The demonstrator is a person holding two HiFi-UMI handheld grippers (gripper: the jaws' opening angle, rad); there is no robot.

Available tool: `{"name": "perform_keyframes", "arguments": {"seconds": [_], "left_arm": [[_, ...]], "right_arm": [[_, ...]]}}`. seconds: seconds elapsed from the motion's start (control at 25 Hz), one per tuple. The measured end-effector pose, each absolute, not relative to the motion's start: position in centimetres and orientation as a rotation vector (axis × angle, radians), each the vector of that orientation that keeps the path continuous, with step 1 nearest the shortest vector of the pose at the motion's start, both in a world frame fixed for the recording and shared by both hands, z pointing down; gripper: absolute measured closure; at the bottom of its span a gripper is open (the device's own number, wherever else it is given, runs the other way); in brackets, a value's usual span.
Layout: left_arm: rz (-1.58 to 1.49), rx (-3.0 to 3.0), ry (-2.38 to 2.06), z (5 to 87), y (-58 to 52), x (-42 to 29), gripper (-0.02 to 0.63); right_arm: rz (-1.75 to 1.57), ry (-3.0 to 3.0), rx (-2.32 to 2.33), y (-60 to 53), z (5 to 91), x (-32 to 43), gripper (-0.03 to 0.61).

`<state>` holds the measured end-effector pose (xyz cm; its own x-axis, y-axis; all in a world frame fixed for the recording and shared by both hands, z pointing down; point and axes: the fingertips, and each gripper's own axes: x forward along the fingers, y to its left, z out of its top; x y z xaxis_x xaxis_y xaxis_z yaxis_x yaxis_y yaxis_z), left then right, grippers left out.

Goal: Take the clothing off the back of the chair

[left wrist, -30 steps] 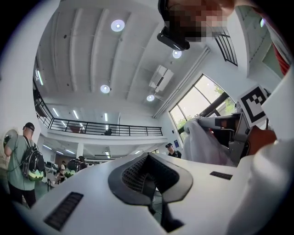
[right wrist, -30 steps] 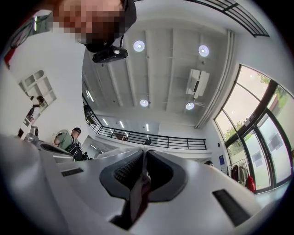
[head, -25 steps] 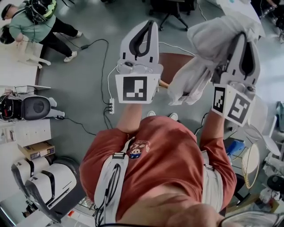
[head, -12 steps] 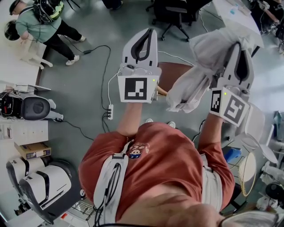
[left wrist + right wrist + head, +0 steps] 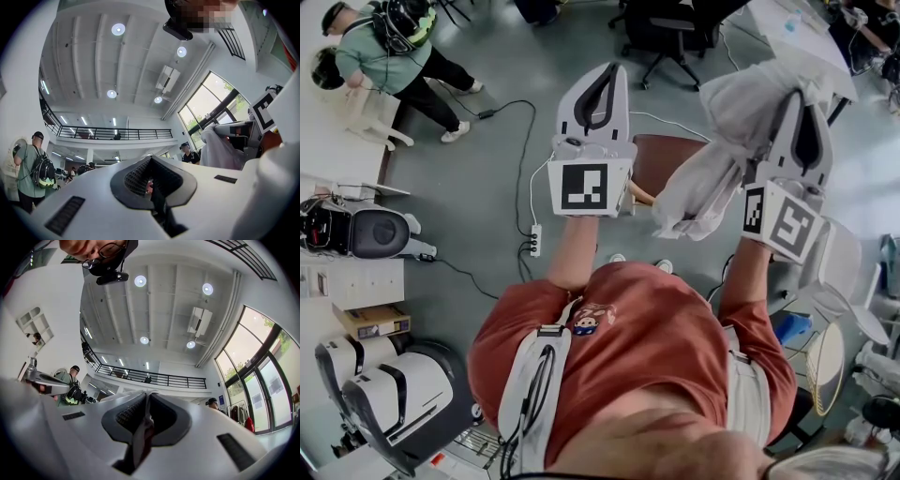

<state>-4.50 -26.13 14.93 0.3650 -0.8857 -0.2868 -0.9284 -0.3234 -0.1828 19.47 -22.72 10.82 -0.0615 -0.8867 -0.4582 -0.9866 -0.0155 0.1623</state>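
Right hand-held gripper is clamped fully shut on the white clothing. The right gripper view shows a strip of white fabric pinched between the pads, running down the jaw slot. The clothing hangs bunched from the jaw tips, draping down and to the left of that hand-held gripper. It is held up in the air, not on the chair. From the head view the lowest folds overlap the chair's right edge in the picture, and I can't tell from above if they touch. The left hand-held gripper has its jaws together with nothing gripped. The left gripper view shows only a thin slit between the pads, and the clothing sits off to the right on the other tool. Both hand-held grippers are raised in front of the person, tips angled up toward the ceiling, with the brown chair on the floor between them. Also on the grey floor are a white power strip with a black cable left of the chair, and a black office chair beyond. A person in a green top stands at a white table, top left.
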Motion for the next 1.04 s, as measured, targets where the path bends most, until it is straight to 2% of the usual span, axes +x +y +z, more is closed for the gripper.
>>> {"name": "perform_keyframes", "arguments": {"seconds": [1.04], "left_arm": [[0.22, -2.31, 1.584, 14.76, -26.35, -4.98, 0.6]], "right_arm": [[0.677, 2.049, -2.019, -23.4, 11.12, 18.79, 0.537]]}}
